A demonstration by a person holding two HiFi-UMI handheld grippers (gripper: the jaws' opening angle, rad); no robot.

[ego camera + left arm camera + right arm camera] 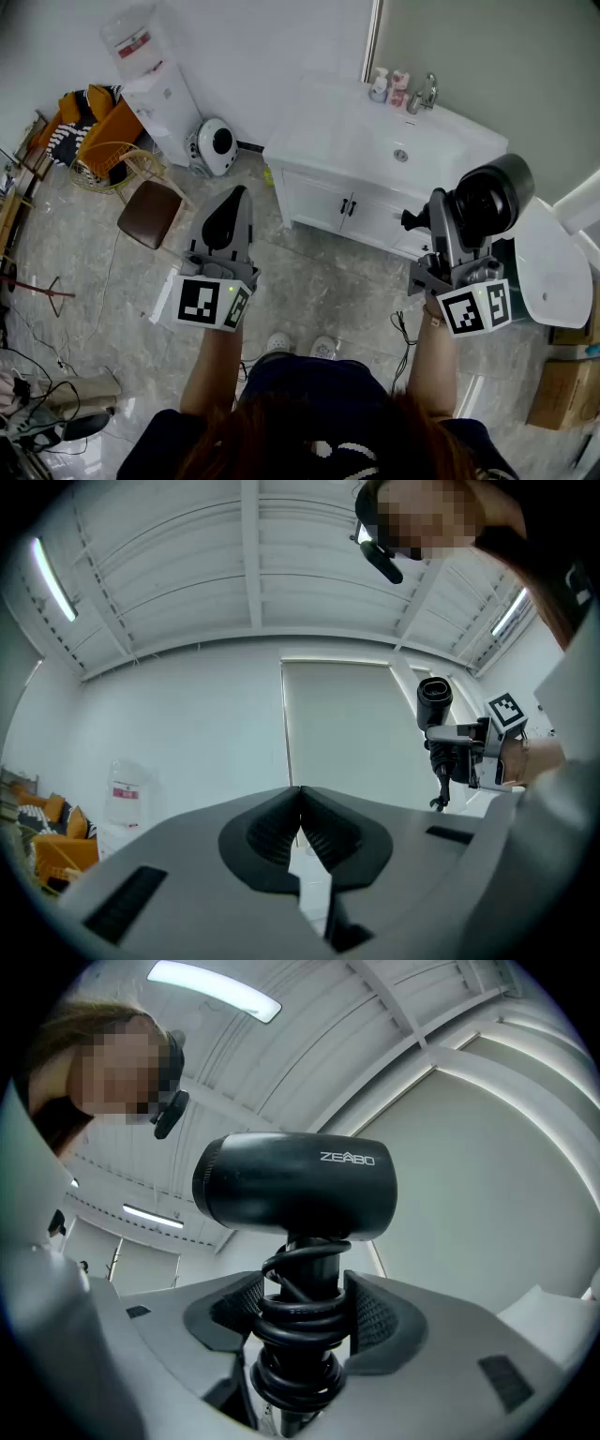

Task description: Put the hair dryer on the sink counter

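A black hair dryer (490, 195) stands upright in my right gripper (441, 217), raised above the floor just in front of the right end of the white sink counter (330, 133). In the right gripper view the jaws are shut on the hair dryer's (296, 1186) handle, which is wound with its black cord (298, 1342). My left gripper (233, 199) hovers over the floor left of the cabinet, pointing up, jaws shut on nothing (300, 810). From the left gripper view the hair dryer (434, 699) shows at the right, held up.
The counter holds a basin, a faucet (422, 94) and small bottles (388, 86) at its back. A water dispenser (154, 82), a round white device (216, 145), a brown stool (150, 213) and an orange pile (92, 127) stand at left. A white rounded object (553, 267) and a cardboard box (562, 394) are at right.
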